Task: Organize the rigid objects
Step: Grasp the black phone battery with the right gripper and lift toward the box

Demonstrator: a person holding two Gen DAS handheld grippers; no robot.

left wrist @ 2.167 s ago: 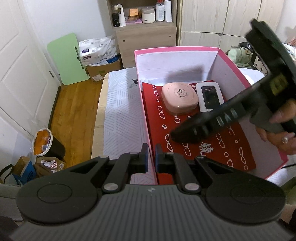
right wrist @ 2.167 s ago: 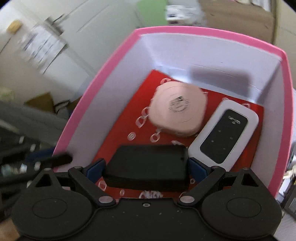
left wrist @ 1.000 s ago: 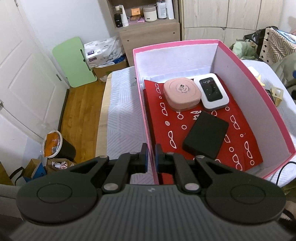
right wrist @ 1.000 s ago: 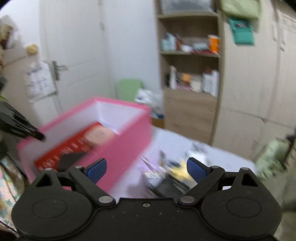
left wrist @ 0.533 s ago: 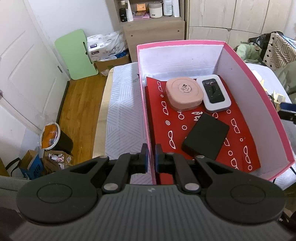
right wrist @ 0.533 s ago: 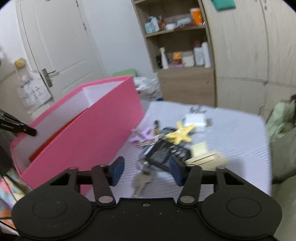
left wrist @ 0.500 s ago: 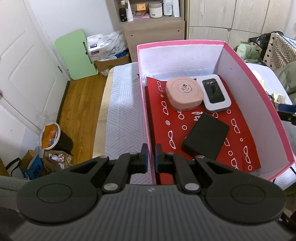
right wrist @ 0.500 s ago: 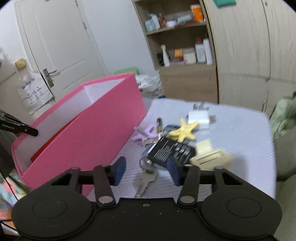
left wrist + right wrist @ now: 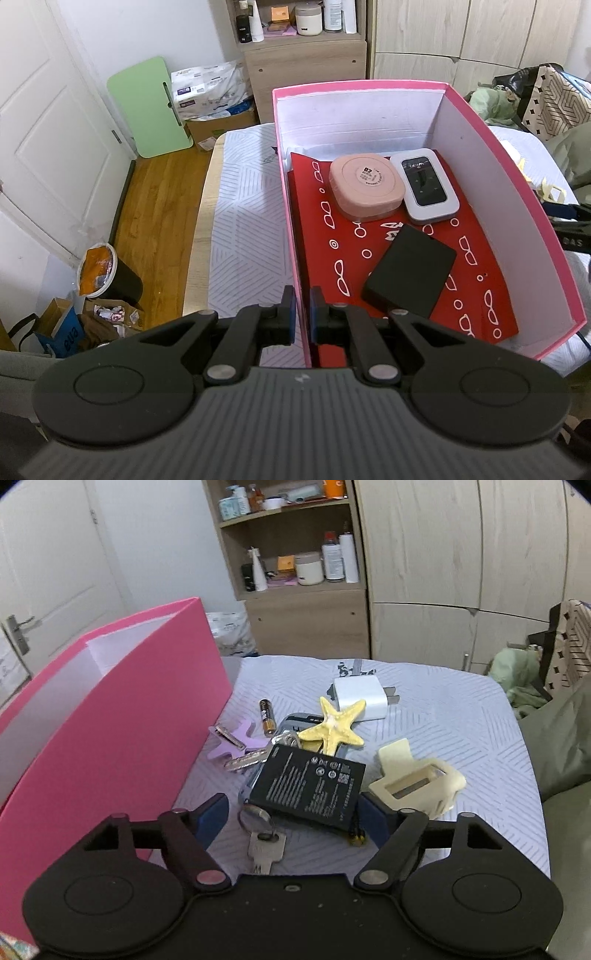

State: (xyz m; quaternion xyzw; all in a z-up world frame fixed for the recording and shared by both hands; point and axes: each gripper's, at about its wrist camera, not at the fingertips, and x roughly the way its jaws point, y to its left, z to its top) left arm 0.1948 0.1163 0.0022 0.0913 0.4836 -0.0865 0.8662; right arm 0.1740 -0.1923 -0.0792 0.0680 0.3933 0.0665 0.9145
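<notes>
On ribbed cloth [image 9: 443, 716], right hand-held gripper [image 9: 291, 816] gapes around flat battery [image 9: 308, 786]; left hand-held gripper [image 9: 302, 314] pinches pink cardboard box [image 9: 291, 236].

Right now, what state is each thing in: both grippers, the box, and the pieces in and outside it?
left gripper: shut on the pink box wall
right gripper: open, around the black battery, not gripping
pink box: open-topped, upright
black case: flat in the box
black battery: outside, lying on the keys
starfish: outside, in the pile
</notes>
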